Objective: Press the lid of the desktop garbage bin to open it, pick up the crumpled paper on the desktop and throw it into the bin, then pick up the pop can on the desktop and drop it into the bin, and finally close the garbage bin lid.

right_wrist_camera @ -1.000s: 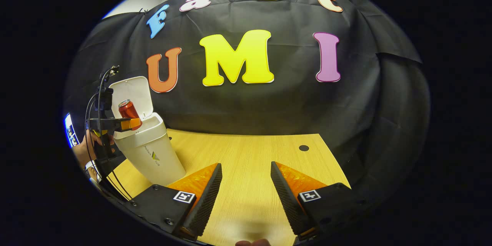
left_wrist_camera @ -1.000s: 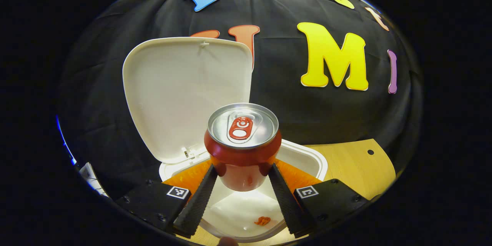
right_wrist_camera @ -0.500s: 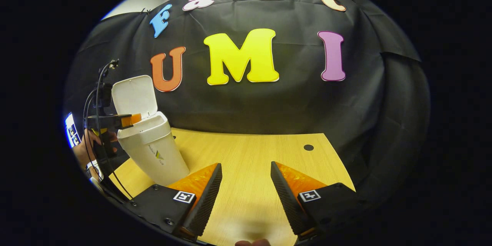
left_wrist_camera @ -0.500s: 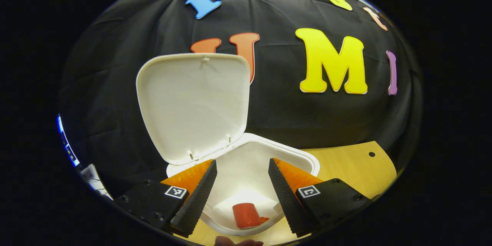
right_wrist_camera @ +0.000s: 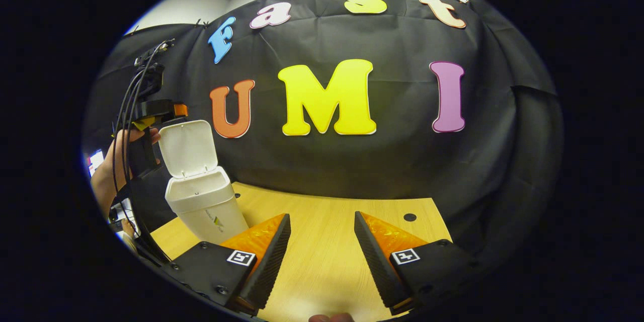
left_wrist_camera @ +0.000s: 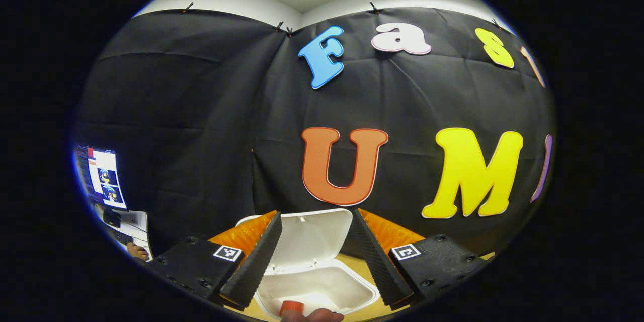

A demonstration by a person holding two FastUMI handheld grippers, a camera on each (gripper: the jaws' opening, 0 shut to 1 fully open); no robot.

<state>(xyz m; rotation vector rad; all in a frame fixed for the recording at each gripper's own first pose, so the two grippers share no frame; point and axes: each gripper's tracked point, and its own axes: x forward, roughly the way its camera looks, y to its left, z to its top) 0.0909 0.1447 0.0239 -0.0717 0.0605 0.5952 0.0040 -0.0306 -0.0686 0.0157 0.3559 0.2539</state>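
Both hand-held grippers are seen with fingers spread apart and nothing between them. In the left gripper view, the left hand-held gripper [left_wrist_camera: 314,251] is raised above the small white plastic desktop bin [left_wrist_camera: 352,288], whose hinged white lid [left_wrist_camera: 314,235] stands upright behind the opening. A red pop can [left_wrist_camera: 291,307] is seen inside the bin, at the bottom of the view, partly cut off by the edge. The crumpled paper cannot be made out with certainty; a pale patch lies on the bin's floor.

In the right gripper view, the right hand-held gripper [right_wrist_camera: 322,251] is held low over the light wooden surface [right_wrist_camera: 327,231], well apart from the bin [right_wrist_camera: 204,206], which stands near the surface's left edge. The left hand-held gripper [right_wrist_camera: 177,109] is seen there too, held by a hand [right_wrist_camera: 108,173] just above the top edge of the upright lid [right_wrist_camera: 187,148].

Judged from this, the can is already dropped in, and the closing of the lid is the step in hand. For the next move, the left hand-held gripper would need to be brought behind or over the lid's top edge and pressed forward and down until the lid is shut, without tipping the light bin.
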